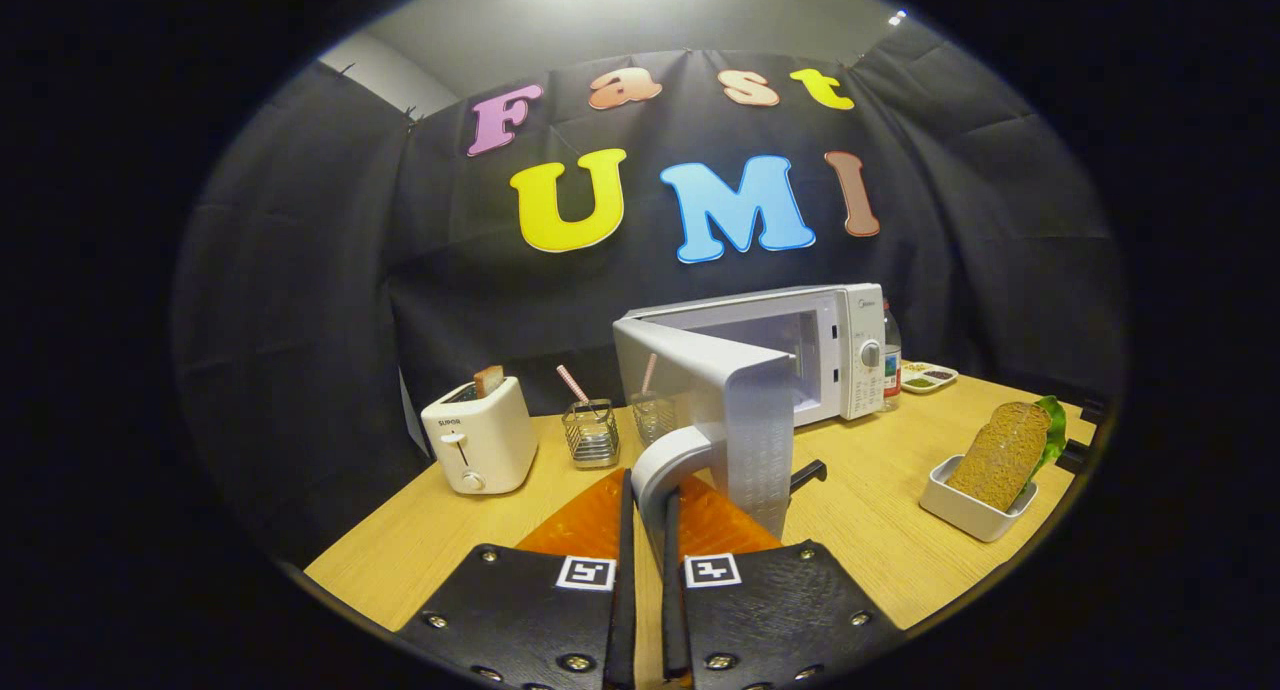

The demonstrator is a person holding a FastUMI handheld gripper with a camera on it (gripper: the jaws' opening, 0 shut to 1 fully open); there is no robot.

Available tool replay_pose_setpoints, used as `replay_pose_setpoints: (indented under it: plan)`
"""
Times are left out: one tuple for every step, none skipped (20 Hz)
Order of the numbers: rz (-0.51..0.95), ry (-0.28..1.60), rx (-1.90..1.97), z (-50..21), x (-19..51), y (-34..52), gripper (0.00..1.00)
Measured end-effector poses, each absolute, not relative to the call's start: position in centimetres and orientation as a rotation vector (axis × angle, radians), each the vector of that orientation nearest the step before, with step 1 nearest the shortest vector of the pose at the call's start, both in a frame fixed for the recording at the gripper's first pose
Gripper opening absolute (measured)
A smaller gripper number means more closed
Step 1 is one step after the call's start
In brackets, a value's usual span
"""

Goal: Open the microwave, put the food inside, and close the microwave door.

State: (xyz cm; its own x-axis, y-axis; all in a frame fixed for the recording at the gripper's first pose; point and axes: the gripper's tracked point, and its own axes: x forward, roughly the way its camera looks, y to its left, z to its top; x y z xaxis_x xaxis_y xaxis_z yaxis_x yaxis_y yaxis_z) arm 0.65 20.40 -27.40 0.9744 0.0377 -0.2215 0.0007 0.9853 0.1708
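Gripper (648,515) clamped narrow on the curved white handle (672,467) of the open microwave door (722,395), one finger pressing each side of it. White boxy microwave (838,355) standing at the far side of the pale wooden table (860,535), its door swung out toward the fingers, cavity exposed behind. Food for loading, a slice of brown bread with a green leaf (1005,450), propped in a small white rectangular dish (972,510), well apart from the microwave, nearer than it and off its control-panel side. Clear plastic bottle (891,362) just beside the microwave's control panel, with a shallow white tray of condiments (927,377) close beyond. On the microwave's hinge side, two clear glass cups (591,433) holding striped straws, then a white toaster (478,438) with a brown slice poking from its slot, farther out. Orange mat (590,520) on the table under the door and the fingers.
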Motion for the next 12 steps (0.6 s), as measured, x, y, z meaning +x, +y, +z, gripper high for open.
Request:
replay_pose_setpoints:
  plan:
    - [0.001,0.214,0.162,-27.4,0.6,20.9,0.11]
    - [-0.018,0.203,0.153,-27.5,0.6,21.4,0.11]
    - [-0.033,0.193,0.136,-27.5,0.6,22.0,0.11]
    - [-0.03,0.193,0.117,-27.7,0.4,22.9,0.11]
    - [-0.009,0.204,0.101,-28.0,0.3,23.9,0.11]
    - [0.008,0.198,0.083,-27.9,0.1,24.5,0.13]
    - [0.018,0.197,0.064,-27.7,-0.1,24.7,0.14]
    - [0.026,0.197,0.054,-27.9,-0.3,24.7,0.15]
    - [0.037,0.201,0.059,-27.9,-0.6,24.8,0.15]
    - [0.051,0.2,0.07,-27.7,-1.0,24.9,0.15]
    - [0.072,0.198,0.077,-27.2,-1.5,25.0,0.15]
    - [0.095,0.192,0.08,-26.8,-2.0,25.2,0.18]
